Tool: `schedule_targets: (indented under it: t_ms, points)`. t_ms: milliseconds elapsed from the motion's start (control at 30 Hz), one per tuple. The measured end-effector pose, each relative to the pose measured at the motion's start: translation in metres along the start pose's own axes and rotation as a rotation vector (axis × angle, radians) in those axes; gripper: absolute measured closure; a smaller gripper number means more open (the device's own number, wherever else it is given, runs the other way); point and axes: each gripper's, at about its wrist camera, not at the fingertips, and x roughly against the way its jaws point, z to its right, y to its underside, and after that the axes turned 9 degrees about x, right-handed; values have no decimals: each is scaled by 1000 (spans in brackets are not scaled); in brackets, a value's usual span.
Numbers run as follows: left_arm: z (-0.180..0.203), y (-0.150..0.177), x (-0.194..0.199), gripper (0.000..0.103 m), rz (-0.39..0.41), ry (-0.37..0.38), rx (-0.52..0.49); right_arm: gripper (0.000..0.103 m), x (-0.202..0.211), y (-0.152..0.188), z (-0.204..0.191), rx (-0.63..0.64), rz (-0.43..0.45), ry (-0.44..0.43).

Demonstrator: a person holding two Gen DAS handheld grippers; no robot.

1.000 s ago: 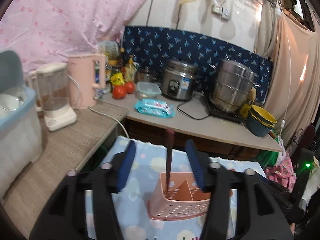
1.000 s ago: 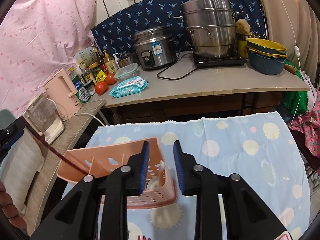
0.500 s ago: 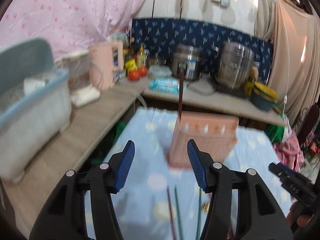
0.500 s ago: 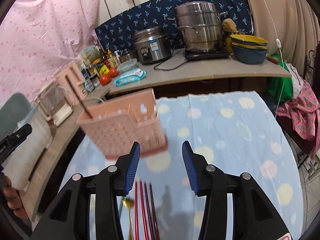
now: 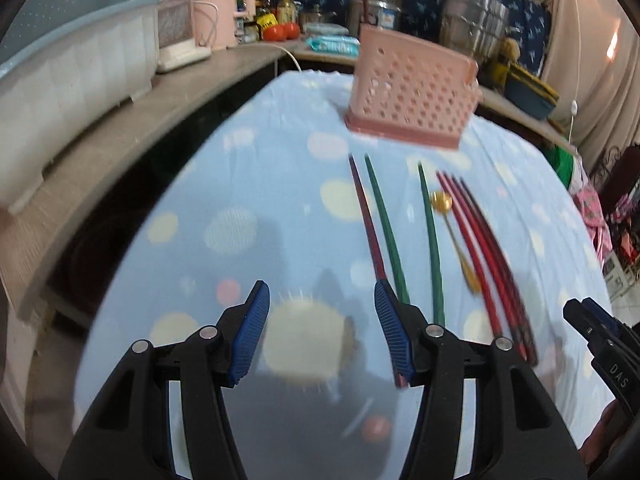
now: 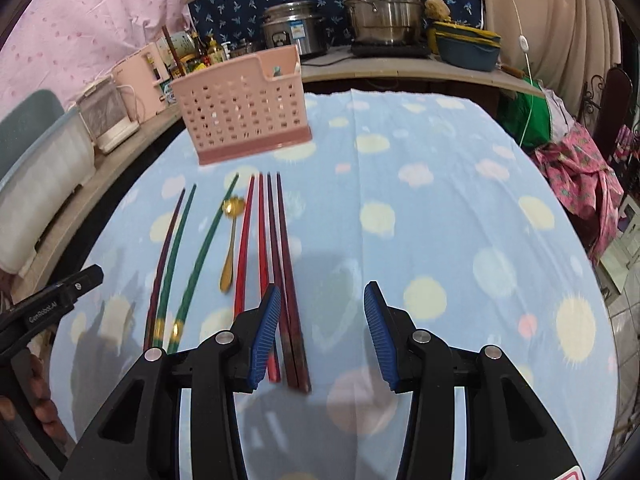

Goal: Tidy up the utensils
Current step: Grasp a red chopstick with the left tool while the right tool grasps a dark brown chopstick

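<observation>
A pink perforated utensil basket [image 5: 412, 96] [image 6: 244, 116] stands upright on the blue dotted cloth, with one dark chopstick [image 6: 170, 46] standing in it. In front of it lie several chopsticks: dark red and green ones [image 5: 378, 220] [image 6: 172, 256], red and maroon ones [image 5: 484, 244] [image 6: 276, 248], and a gold spoon [image 5: 456, 236] [image 6: 230, 240]. My left gripper [image 5: 320, 334] is open and empty, low over the cloth, left of the chopsticks' near ends. My right gripper [image 6: 322, 336] is open and empty, just right of the maroon chopsticks.
A grey-blue dish rack [image 5: 68, 64], a blender base [image 5: 176, 36] and a pink kettle [image 5: 218, 12] stand on the wooden counter at left. A rice cooker [image 6: 294, 28], steel pots [image 6: 384, 4] and bowls [image 6: 466, 46] stand on the far counter. Clothes [image 6: 576, 176] lie at right.
Both grippers have let go of the basket and drawn back and down toward the near end of the table. The basket now stands on the cloth, and the right gripper has opened.
</observation>
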Motion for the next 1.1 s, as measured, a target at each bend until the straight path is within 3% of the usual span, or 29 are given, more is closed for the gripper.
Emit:
schedule_targets:
  t_ms: [167, 333, 867, 1100]
  points:
    - [6, 16, -4, 51, -26, 19, -1, 60, -4, 20, -2, -18, -26, -6]
    - [24, 28, -7, 51, -25, 13, -64, 60, -5, 30, -6, -23, -38, -14]
    - [23, 37, -22, 51, -67, -7, -64, 60, -8, 32, -6, -37, -51, -26]
    - [16, 34, -23, 60, -70, -1, -51, 60, -11, 32, -3, -52, -61, -29]
